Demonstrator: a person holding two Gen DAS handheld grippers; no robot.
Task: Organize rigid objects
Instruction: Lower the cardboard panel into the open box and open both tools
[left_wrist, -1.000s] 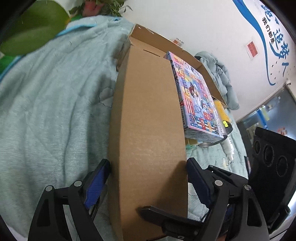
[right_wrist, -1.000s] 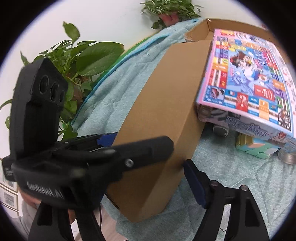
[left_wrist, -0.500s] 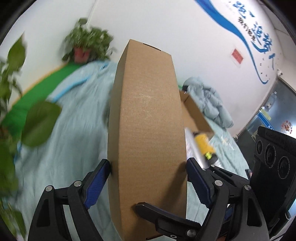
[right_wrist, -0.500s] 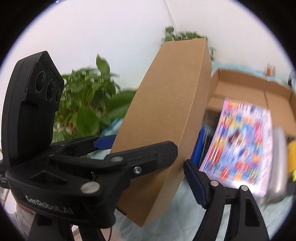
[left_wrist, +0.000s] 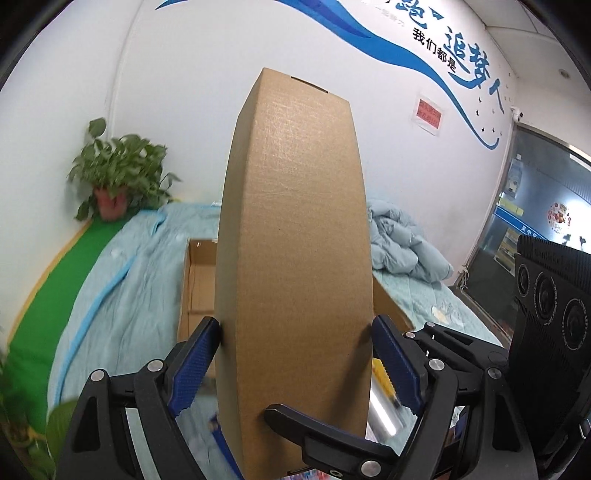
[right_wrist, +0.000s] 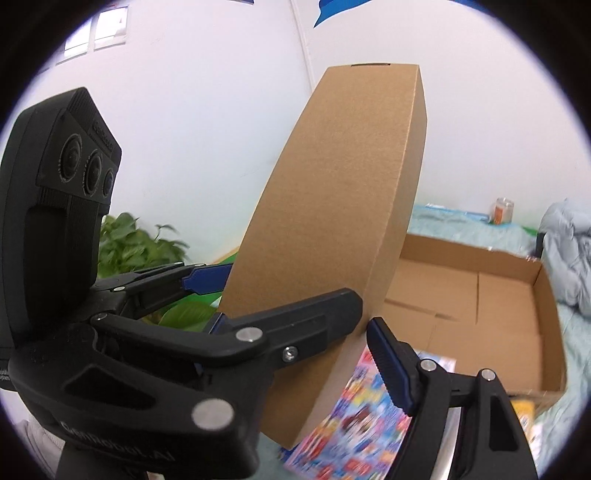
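Note:
A long closed brown cardboard box (left_wrist: 295, 240) is held up in the air, its far end tilted up toward the wall. My left gripper (left_wrist: 295, 347) is shut on it, one blue pad pressed to each side of its near end. The box (right_wrist: 332, 206) fills the middle of the right wrist view, where my right gripper (right_wrist: 301, 343) is shut on the same end. Its right pad (right_wrist: 386, 354) touches the box edge; its left finger is mostly hidden behind the left gripper's arm. Below lie a colourful board game box (right_wrist: 354, 417) and an open cardboard tray (right_wrist: 480, 295).
A light blue quilt (left_wrist: 122, 295) covers the bed. Behind the box, a rumpled duvet (left_wrist: 402, 243) lies at the back right and a potted plant (left_wrist: 114, 177) stands at the back left. A yellow item (left_wrist: 380, 373) and a silver cylinder (left_wrist: 380, 410) lie beside the tray. A jar (right_wrist: 504, 210) stands by the wall.
Both grippers have risen with the brown box, lifting it off the bed. Its far end has swung up, and the open tray and game box now lie below it.

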